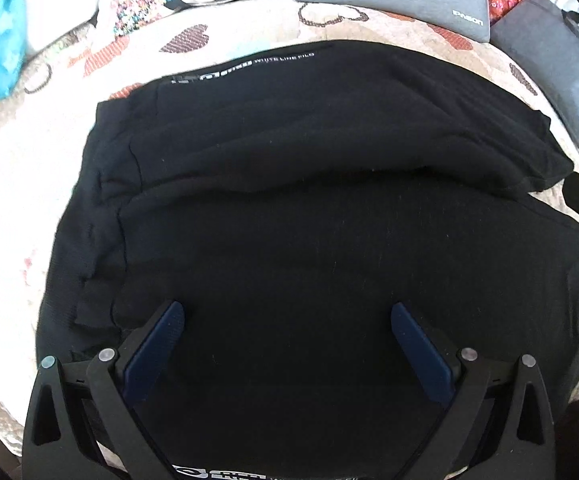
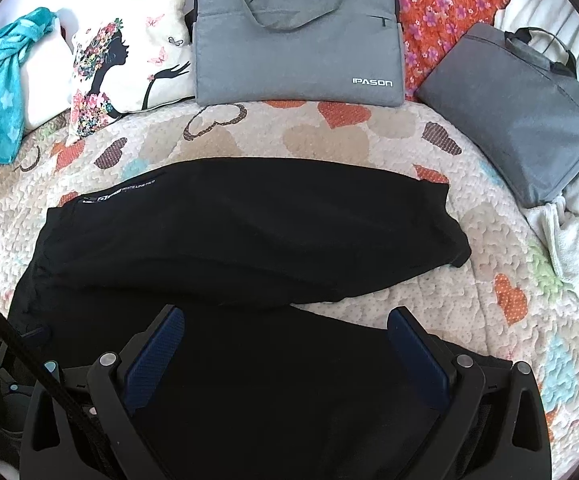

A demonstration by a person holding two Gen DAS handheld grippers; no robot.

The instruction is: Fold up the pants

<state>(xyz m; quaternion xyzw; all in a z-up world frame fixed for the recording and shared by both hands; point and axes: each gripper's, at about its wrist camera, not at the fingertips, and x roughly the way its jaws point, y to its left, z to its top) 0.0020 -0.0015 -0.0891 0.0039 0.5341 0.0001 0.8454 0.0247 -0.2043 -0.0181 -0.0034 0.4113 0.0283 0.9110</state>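
A: How do the two tools stand?

B: The left hand-held gripper (image 1: 287,314) is spread wide over the black pants (image 1: 309,208), pinching nothing. The right hand-held gripper (image 2: 285,320) is spread too, also above the cloth.

A: And the pants?

B: They lie on the bed's quilt (image 2: 369,136) (hearts pattern), one part lying over the other. Behind them stand a grey laptop bag (image 2: 297,40) and a pillow (image 2: 129,56).

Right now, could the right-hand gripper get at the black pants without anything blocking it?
Probably yes. The right gripper hangs just above the black pants with its jaws open, and nothing lies between them. The grey laptop bags sit farther back on the quilt.
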